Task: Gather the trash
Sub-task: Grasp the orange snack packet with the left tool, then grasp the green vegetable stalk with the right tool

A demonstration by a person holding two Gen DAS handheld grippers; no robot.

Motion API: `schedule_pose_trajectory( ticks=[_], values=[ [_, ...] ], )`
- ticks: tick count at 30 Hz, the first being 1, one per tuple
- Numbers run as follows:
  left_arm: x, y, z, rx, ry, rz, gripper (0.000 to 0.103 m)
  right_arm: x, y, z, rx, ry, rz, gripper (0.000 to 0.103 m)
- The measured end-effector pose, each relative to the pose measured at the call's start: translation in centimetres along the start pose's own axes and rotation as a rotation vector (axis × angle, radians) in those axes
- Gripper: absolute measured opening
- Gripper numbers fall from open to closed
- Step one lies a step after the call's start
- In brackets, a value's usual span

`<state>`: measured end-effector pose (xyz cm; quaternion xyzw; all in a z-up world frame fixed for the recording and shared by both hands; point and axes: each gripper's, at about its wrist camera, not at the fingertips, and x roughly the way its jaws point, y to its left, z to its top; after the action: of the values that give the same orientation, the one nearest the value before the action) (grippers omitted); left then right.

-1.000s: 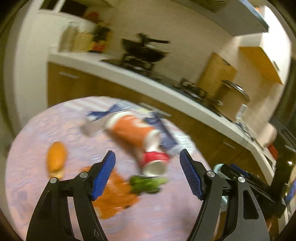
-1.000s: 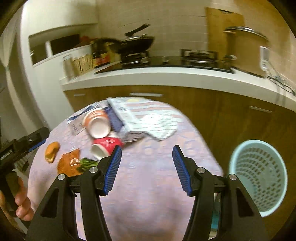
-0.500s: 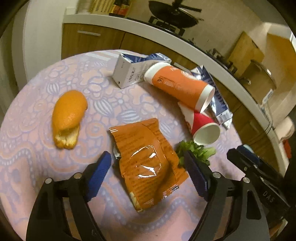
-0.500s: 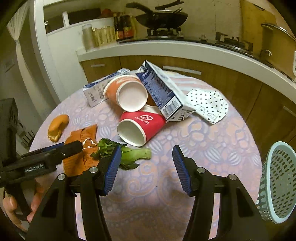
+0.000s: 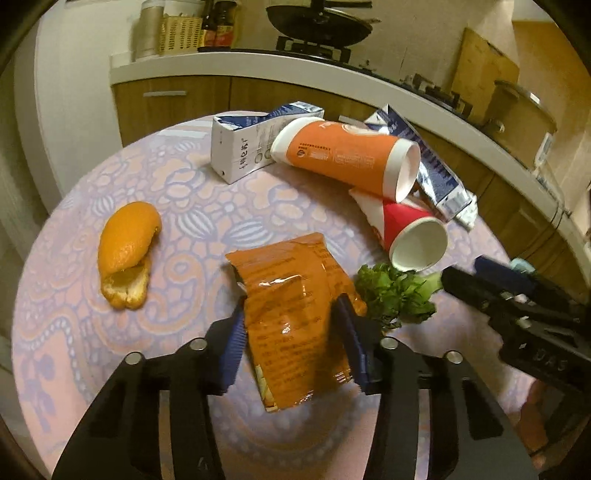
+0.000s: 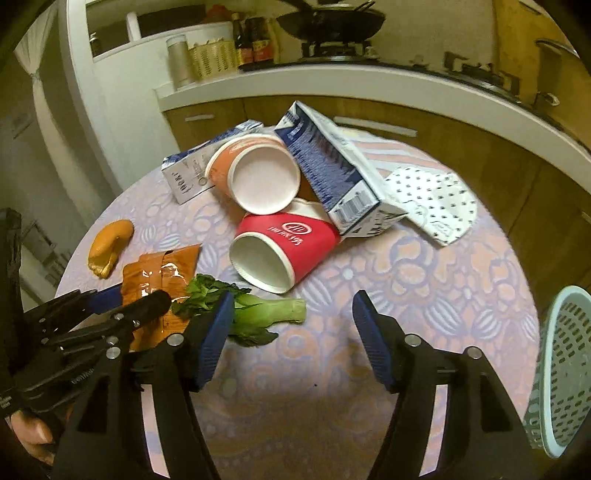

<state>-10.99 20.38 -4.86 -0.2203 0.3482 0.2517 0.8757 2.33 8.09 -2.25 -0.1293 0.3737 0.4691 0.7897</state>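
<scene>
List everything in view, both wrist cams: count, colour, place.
snack wrapper: 1, orange, near edge of table, between the left gripper's pads
orange peel: 1, orange, left of the wrapper
leafy green: 1, green, right of the wrapper
paper cups: 2, orange and red, on their sides mid-table
milk cartons: 2, blue-white, one behind the orange cup, one to its right
dotted wrapper: 1, white, far right on table
table: 1, pink-lilac patterned cloth
basket: 1, pale blue, off table's right edge
wok: 1, black, on stove
left gripper: jaws just closing around the wrapper
right gripper: jaws just opening, empty, beside the leafy green
</scene>
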Motion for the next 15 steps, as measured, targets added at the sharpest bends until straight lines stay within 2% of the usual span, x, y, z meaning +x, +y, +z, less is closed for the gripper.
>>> schedule_pose_trajectory(
  ticks=[1,6,11,13,15],
  values=[
    [-0.2,0.4,0.0,-0.024,-0.006,-0.028,0.037,0.5,0.0,0.2,-0.007,0.021,0.014,0.064],
    [-1.2,1.3,-0.1,-0.098,-0.063,-0.075,0.035,2.8,0.0,0.5,-0.006,0.106,0.071,0.064],
    [-2.7,2.0,-0.1,-0.123,-0.114,-0.06,0.035,2.1,1.7,-0.3,-0.061,0.115,0.152,0.063],
    [-3.2,2.6,0.1,-0.135,-0.135,-0.048,0.035,1.7,2.7,-0.7,-0.097,0.115,0.153,0.06],
    [-3.9,3.3,0.3,-0.147,-0.155,-0.039,0.035,1.1,3.7,-1.3,-0.121,0.127,0.202,0.05]
  ],
)
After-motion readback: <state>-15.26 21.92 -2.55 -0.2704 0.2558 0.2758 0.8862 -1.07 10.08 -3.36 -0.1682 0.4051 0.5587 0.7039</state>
